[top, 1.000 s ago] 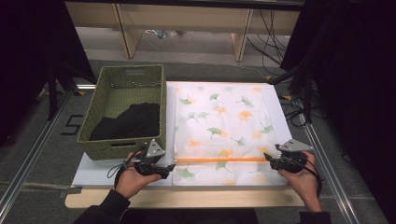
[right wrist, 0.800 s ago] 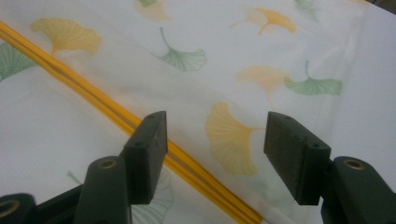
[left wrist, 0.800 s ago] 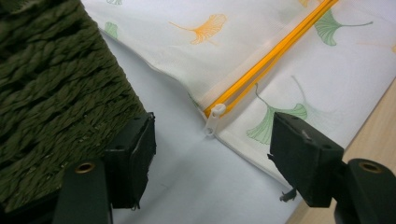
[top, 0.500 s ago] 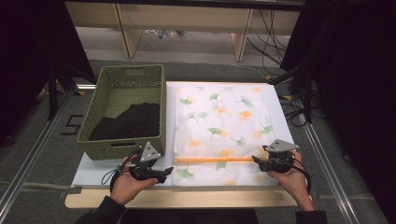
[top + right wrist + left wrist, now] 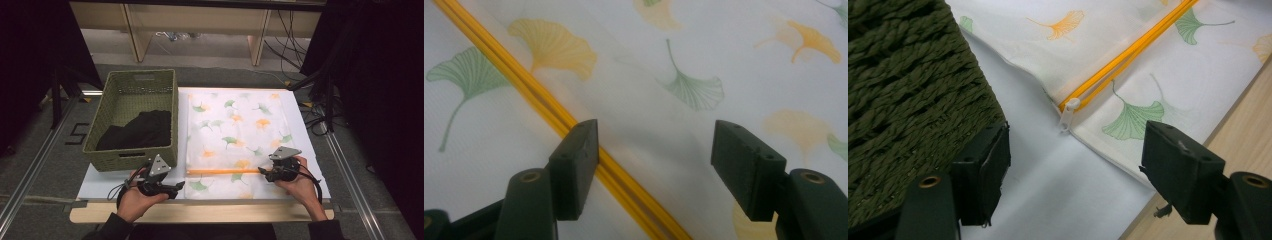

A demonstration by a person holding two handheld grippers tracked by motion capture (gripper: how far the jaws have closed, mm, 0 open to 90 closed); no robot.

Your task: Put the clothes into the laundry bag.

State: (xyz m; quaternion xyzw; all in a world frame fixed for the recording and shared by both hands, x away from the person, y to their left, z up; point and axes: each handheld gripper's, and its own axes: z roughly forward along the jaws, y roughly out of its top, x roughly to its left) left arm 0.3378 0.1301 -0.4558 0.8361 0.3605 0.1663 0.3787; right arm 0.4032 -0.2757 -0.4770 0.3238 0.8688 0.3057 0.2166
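A white zip bag printed with ginkgo leaves (image 5: pixel 235 135) lies flat on the white mat (image 5: pixel 100 182), just right of a green woven basket (image 5: pixel 135 90) that holds dark clothing (image 5: pixel 135 131). An orange zipper (image 5: pixel 222 171) runs across the bag's near end, and its white pull tab (image 5: pixel 1068 112) sits at the left end, beside the basket's corner. The left gripper (image 5: pixel 177 187) hovers low over the mat with the tab ahead of its jaws; they have just been opening and stand wide with nothing between them. The right gripper (image 5: pixel 263 175) is down over the zipper's right end, its jaws also just been opening, spread wide above the fabric with the orange track passing under one pad (image 5: pixel 574 167), gripping nothing. To my eye this is the approach to working the zipper: neither claw has hold of anything yet. Next, the left one likely needs to ease forward and pinch that small tab squarely, while the right pins the cloth near the track to keep the bag from sliding.
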